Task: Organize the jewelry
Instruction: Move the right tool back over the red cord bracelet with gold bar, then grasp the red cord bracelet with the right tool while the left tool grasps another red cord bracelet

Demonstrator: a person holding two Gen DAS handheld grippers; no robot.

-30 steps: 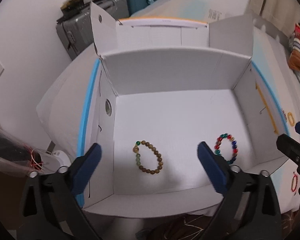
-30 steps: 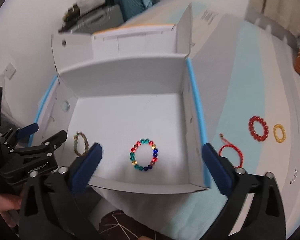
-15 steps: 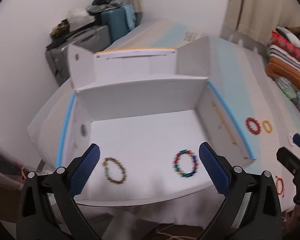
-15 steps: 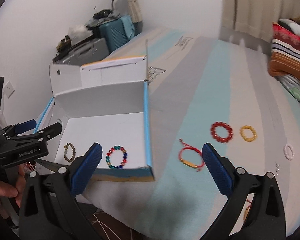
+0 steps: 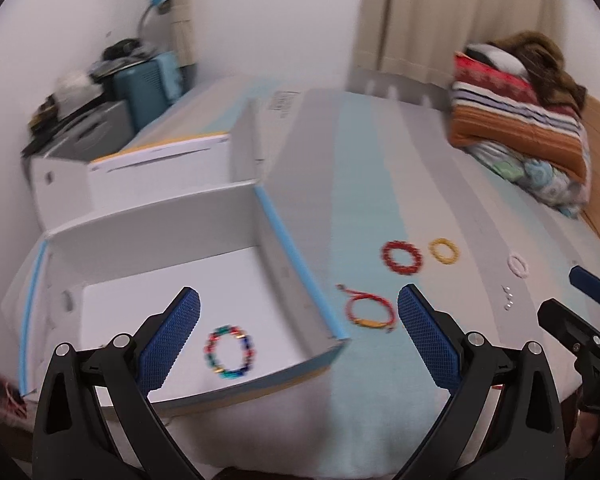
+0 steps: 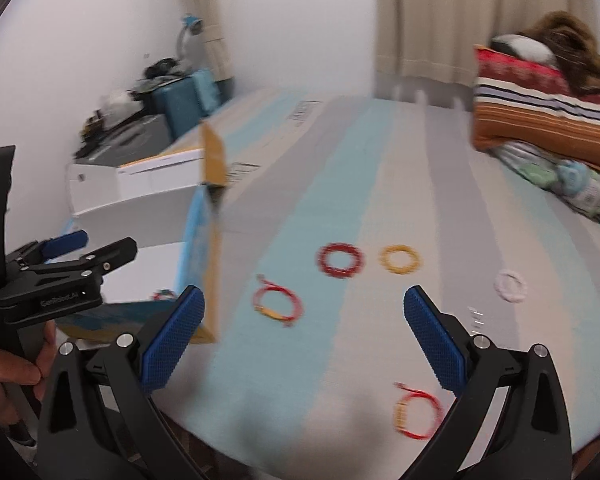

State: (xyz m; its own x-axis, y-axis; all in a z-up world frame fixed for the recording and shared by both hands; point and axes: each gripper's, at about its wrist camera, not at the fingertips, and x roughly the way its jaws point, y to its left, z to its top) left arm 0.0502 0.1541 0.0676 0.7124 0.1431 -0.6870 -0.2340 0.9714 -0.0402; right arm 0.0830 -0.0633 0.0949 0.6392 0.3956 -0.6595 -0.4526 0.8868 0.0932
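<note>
Bracelets: red cord bracelet (image 6: 277, 301) lies loose on the bedspread (image 6: 380, 184) beside the box (image 5: 168, 240); my right gripper (image 6: 304, 334), fingers spread and empty, risks snagging fabric.

The bed (image 6: 340, 184) is covered in broad stripes of pale teal, grey and cream, and on it lie a dark red bead bracelet (image 6: 340, 260), a yellow bead bracelet (image 6: 399, 258) just beside it, a whitish one (image 6: 511, 286) and two red cord bracelets with gold bars (image 6: 278, 306) (image 6: 416, 412). Inside the white box (image 5: 160, 240) with its light blue edge lies a bracelet of red, green and blue beads (image 5: 231, 352). Each claw (image 5: 298, 336) (image 6: 304, 338) is black with textured blue pads (image 5: 168, 340).
</note>
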